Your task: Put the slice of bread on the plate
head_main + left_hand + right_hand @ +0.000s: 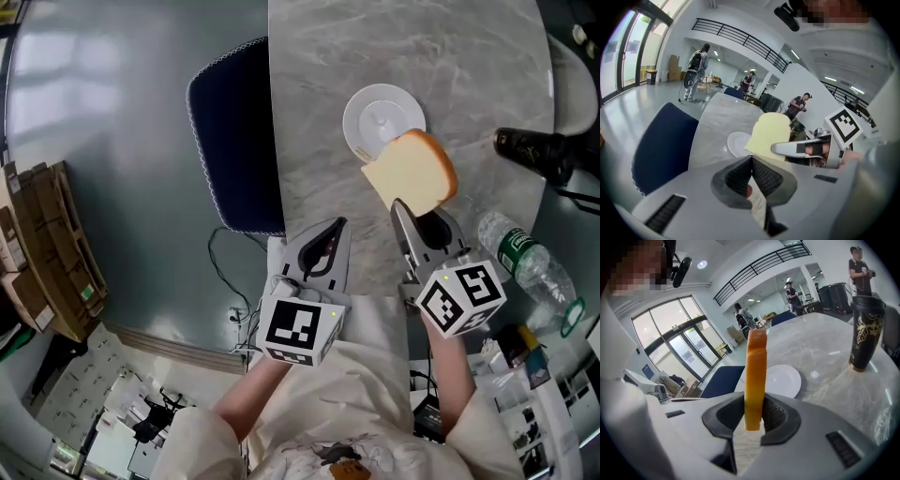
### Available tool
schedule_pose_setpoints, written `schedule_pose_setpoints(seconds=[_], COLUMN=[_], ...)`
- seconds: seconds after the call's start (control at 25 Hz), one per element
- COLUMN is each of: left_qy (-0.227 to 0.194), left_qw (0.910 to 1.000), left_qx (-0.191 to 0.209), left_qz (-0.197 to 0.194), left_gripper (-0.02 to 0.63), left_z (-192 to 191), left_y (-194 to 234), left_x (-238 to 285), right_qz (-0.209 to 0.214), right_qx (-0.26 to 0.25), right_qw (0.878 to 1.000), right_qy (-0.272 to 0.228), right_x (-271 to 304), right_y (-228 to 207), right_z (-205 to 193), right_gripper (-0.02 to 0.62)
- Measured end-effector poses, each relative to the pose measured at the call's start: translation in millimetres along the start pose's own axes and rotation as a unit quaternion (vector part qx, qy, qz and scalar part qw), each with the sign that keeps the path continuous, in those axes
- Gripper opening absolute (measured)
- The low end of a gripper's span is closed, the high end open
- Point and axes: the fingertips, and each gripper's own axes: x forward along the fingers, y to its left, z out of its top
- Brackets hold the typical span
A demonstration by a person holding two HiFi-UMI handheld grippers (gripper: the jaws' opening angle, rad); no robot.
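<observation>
Nearest, by the table's (319,94) near edge: left gripper (751,161), jaws pinched together on nothing. Beside it, right gripper (754,416), clamped on the lower edge of the slice of bread (756,376), held upright in the air. Probably light, soft, easily crushed; best gripped gently near the crust. Just beyond, toward mid-table: the plate (783,380).

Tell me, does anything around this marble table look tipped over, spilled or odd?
One thing: a clear plastic bottle with a green label appears to lie on its side by the grey marble table's right edge. No spill shows. The golden-crusted bread slice stands on edge only because the right gripper holds it.
</observation>
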Motion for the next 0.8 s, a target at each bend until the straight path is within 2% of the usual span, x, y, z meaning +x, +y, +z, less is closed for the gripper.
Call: schedule_pose_setpoints(seconds=[0.2,0.56,0.8], left_qy=[0.0,-0.001,0.0], left_qw=[1.0,0.9999,0.9997], left_qx=[0.001,-0.013,-0.023], left_qz=[-0.003,-0.004,-0.004], left_gripper=[0.009,0.009,0.009], left_z=[1.9,5.1,4.5], left_y=[6.0,21.1,24.1], left_x=[18.4,35.6,44.1], right_qz=[0.013,0.028,0.038], right_qx=[0.018,0.024,-0.003], right_qw=[0.999,0.998,0.996], right_qy=[0.023,0.055,0.084], right_x=[28.6,70.3,80.4], right_y=[-15.0,-21.4,-28.2], right_z=[-9.1,-1.3,4.6], right_gripper=[0.095,0.095,0.095])
